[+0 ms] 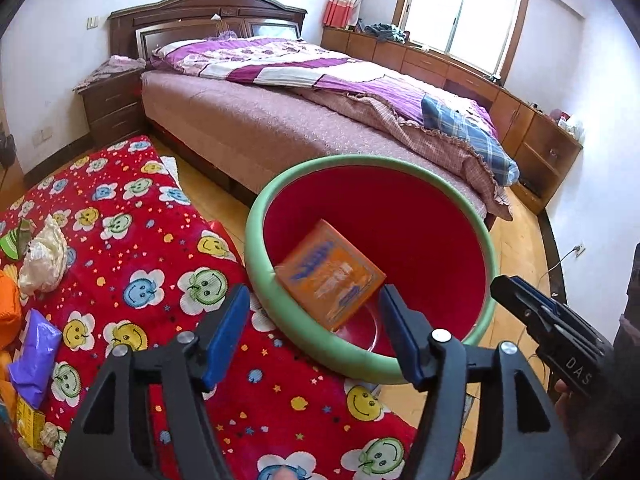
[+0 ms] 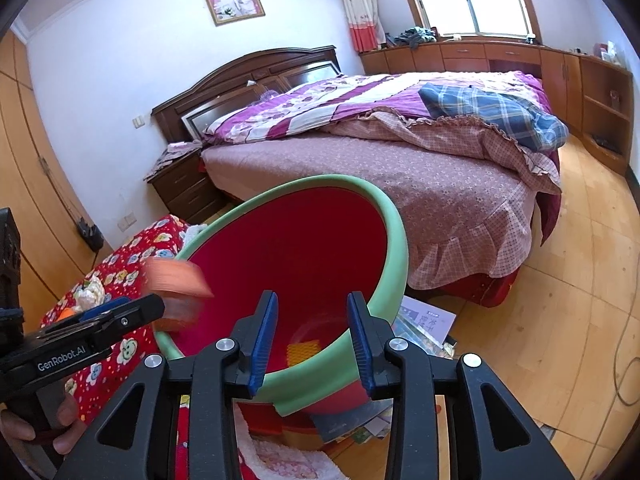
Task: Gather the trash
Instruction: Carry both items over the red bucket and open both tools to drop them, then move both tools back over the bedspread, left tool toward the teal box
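Observation:
A red bin with a green rim (image 1: 256,260) is held tilted beside the red smiley-flower cloth (image 1: 132,280). My right gripper (image 2: 312,340) is shut on the bin's near rim (image 2: 320,384). An orange packet (image 1: 330,274) lies across the bin's rim, tipping inside; in the right wrist view it is a blurred orange shape (image 2: 176,292) at the bin's left edge. My left gripper (image 1: 316,336) is open, just in front of the packet, and also shows in the right wrist view (image 2: 132,312). A yellow scrap (image 2: 302,354) lies on the bin's bottom.
On the cloth at left lie a crumpled white wrapper (image 1: 44,258), a purple packet (image 1: 34,364), orange (image 1: 8,312) and green (image 1: 14,240) pieces. A bed (image 1: 280,120) stands behind. Papers (image 2: 424,320) lie on the wooden floor under the bin.

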Tool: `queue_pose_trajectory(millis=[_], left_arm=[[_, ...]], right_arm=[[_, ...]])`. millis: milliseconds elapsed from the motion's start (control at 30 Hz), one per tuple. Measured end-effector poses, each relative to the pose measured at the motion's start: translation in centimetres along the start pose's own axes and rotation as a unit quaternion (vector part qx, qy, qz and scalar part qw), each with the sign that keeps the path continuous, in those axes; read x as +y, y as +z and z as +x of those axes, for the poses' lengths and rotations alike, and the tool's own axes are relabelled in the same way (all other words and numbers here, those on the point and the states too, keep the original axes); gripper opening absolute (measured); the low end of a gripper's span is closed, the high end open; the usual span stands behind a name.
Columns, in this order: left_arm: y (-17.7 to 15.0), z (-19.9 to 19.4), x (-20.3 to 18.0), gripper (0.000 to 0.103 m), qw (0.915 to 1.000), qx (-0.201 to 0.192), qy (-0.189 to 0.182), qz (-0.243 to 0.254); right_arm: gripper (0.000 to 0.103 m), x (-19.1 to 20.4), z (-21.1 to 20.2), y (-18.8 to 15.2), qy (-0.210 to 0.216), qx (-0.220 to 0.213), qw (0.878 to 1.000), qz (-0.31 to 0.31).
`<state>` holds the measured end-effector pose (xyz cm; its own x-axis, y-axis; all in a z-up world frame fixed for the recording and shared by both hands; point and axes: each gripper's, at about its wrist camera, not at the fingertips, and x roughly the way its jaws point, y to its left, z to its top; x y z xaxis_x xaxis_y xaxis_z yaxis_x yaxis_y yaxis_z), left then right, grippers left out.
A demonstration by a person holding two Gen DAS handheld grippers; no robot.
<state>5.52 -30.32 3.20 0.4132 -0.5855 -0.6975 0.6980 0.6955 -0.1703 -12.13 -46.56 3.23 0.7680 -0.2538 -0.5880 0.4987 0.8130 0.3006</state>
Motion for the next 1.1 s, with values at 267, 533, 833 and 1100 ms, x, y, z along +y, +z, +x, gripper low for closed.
queue_pose_trajectory(millis=[267, 533, 833, 1100], left_arm=[[-0.9, -1.2, 0.8, 0.067, 0.9996, 0.014, 0.009, -0.021], [-2.5, -4.5, 4.0, 0.067, 0.9969, 0.009, 0.044, -0.065], [-3.8, -8.4, 8.7, 0.067, 0.9874, -0.011, 0.1, -0.122], [-5.8, -11.3, 13.0, 0.067, 0.9702, -0.023, 0.158, -0.182]], right_arm=[[0.04, 0.9, -0.2, -0.2, 0.009, 0.011, 1.0, -0.008], [0.057, 3.0, -0.4, -0.9, 0.033, 0.023, 0.999, -0.023], [0.057, 6.2, -0.2, -1.9, 0.064, 0.04, 0.996, -0.044], [0.058, 9.1, 0.1, -3.0, 0.097, 0.062, 0.991, -0.062]])
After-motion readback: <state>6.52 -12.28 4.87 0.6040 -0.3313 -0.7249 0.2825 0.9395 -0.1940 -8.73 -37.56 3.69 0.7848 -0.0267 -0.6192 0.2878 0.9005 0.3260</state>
